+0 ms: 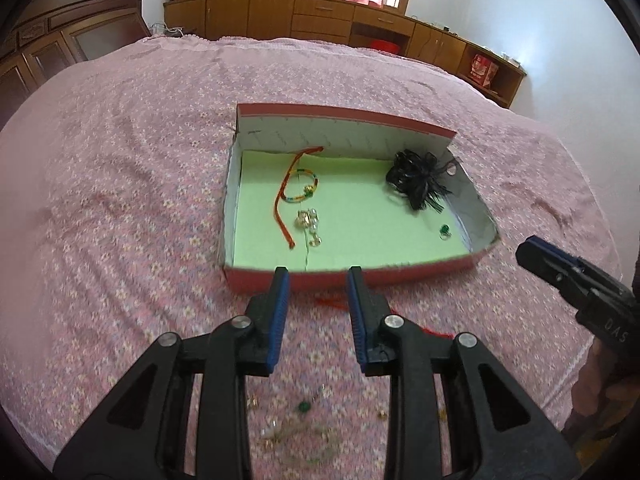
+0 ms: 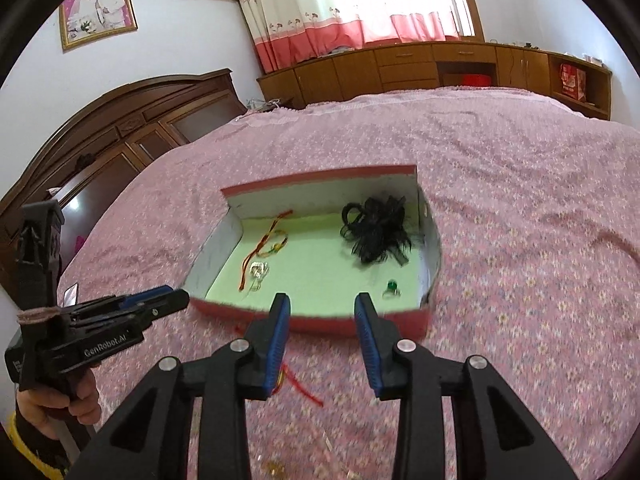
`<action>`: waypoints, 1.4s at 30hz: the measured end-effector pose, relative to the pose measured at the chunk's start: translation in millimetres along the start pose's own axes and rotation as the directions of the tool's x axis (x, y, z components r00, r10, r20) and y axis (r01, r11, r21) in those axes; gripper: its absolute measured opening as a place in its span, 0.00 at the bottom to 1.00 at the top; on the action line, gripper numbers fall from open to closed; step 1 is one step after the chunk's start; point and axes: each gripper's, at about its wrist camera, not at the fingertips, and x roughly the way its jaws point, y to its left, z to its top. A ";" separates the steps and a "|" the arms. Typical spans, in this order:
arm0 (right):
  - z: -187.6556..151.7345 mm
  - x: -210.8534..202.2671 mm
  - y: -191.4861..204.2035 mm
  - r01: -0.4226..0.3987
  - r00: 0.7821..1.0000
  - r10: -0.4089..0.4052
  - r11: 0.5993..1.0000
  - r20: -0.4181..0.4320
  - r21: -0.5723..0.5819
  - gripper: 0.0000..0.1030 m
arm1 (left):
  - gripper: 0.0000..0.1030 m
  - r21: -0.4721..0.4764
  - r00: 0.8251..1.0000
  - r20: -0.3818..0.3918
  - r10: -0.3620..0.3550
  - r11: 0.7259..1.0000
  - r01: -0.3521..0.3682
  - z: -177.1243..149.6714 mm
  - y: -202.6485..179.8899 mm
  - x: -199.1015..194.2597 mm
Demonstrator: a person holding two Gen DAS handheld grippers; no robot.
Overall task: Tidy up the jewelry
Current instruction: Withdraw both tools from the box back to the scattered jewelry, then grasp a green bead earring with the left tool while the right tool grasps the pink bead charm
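A red box with a green floor lies on the pink bed. In it are a red cord, a colourful bead bracelet, clear crystal pieces, a black hair ornament and a green ring. My left gripper is open and empty, just short of the box's near wall. My right gripper is open and empty at the same wall. A red cord lies on the bed under it. Loose pieces, one a green bead, lie between my left gripper's arms.
The box sits mid-bed on the flowered cover. A dark wooden headboard stands at the left, low wooden cabinets under the curtained window beyond the bed. Each gripper shows in the other's view: the right one, the left one.
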 end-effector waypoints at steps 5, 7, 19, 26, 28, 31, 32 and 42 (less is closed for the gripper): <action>-19.8 -5.7 4.3 -0.005 0.999 0.004 1.000 -0.043 -0.011 0.35 | 0.20 0.011 1.000 -0.025 -0.010 1.000 0.010 -14.9 -0.1 -5.6; -28.6 -7.5 5.2 -0.004 0.998 0.003 1.000 -0.061 -0.016 0.35 | 0.20 0.020 0.999 -0.039 -0.014 1.000 0.015 -20.7 -0.6 -5.7; -65.8 -7.6 0.3 0.010 0.988 -0.012 1.000 -0.151 -0.012 0.35 | 0.20 0.021 0.990 -0.139 -0.008 1.000 0.011 -56.7 2.3 8.2; -78.3 -3.0 -4.0 0.011 0.980 -0.008 1.000 -0.199 0.010 0.35 | 0.20 0.015 0.984 -0.179 -0.008 1.000 0.011 -69.8 5.3 17.5; -81.2 -1.8 -4.7 0.011 0.978 -0.008 1.000 -0.207 0.013 0.35 | 0.20 0.015 0.982 -0.189 -0.012 1.000 0.015 -72.8 5.7 20.2; -85.0 -0.3 -5.4 0.009 0.976 -0.005 1.000 -0.217 0.016 0.35 | 0.20 0.015 0.980 -0.199 -0.009 1.000 0.012 -76.8 6.6 24.2; -86.0 0.7 -5.9 0.008 0.975 -0.004 1.000 -0.222 0.016 0.35 | 0.20 0.014 0.979 -0.202 -0.007 1.000 0.010 -77.7 7.1 25.9; -96.9 13.0 -7.4 0.008 0.963 -0.003 1.000 -0.270 0.019 0.35 | 0.18 0.026 0.981 -0.195 -0.004 1.000 0.010 -81.2 4.9 34.4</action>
